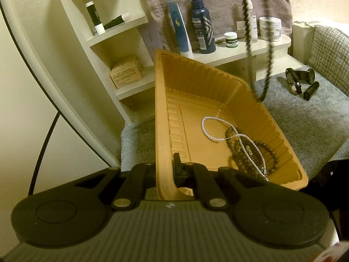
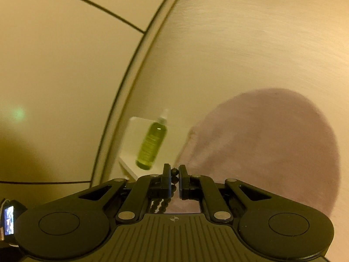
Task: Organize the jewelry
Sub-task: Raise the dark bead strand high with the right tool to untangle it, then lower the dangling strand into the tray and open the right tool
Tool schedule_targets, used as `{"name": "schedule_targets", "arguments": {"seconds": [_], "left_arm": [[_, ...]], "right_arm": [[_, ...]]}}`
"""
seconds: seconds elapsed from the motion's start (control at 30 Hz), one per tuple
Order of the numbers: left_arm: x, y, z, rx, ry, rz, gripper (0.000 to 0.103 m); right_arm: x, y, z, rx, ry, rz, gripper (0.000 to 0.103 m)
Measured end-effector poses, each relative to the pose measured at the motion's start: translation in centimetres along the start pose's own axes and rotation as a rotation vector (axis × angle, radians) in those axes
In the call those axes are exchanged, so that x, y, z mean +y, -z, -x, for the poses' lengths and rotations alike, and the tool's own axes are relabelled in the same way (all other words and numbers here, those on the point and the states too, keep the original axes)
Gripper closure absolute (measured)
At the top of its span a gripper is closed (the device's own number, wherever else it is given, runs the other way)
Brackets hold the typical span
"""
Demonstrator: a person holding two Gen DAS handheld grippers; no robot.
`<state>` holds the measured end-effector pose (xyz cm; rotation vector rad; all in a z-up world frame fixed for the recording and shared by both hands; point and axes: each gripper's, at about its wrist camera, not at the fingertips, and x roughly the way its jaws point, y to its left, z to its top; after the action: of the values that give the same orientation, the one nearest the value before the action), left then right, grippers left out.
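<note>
A dark bead necklace hangs over a tilted orange tray as jewelry is gathered off a grey bed cover.

The left gripper is clamped on the near rim of the orange tray, holding it tipped, apparently so it can catch what comes from above. A white pearl strand and a coil of brown beads already lie together in its low corner. The right gripper is closed on the dark bead necklace, which it holds high; seen from the left wrist, the necklace's loop dangles to just above the tray's far rim, probably on its way in. A watch lies well apart on the grey cover, likely next for sorting. Bottles and jars line the shelf behind.
</note>
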<state>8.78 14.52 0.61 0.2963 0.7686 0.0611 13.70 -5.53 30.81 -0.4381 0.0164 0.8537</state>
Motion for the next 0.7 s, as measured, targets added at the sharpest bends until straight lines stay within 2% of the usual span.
{"name": "schedule_targets", "arguments": {"seconds": [0.17,0.3,0.57,0.7], "left_arm": [[0.1,0.0,0.0,-0.002,0.003,-0.004,0.098],[0.1,0.1,0.0,-0.001,0.004,-0.002,0.098],[0.2,0.2,-0.1,0.0,0.006,0.0,0.098],[0.4,0.2,-0.2,0.001,0.01,0.001,0.098]], "right_arm": [[1.3,1.0,-3.1,0.084,-0.1,0.011,0.097],[2.6,2.9,-5.4,0.156,-0.24,0.04,0.097],[6.2,7.0,-8.6,0.268,-0.45,0.202,0.097],[7.8,9.3,-9.1,0.304,-0.507,0.32,0.097]]}}
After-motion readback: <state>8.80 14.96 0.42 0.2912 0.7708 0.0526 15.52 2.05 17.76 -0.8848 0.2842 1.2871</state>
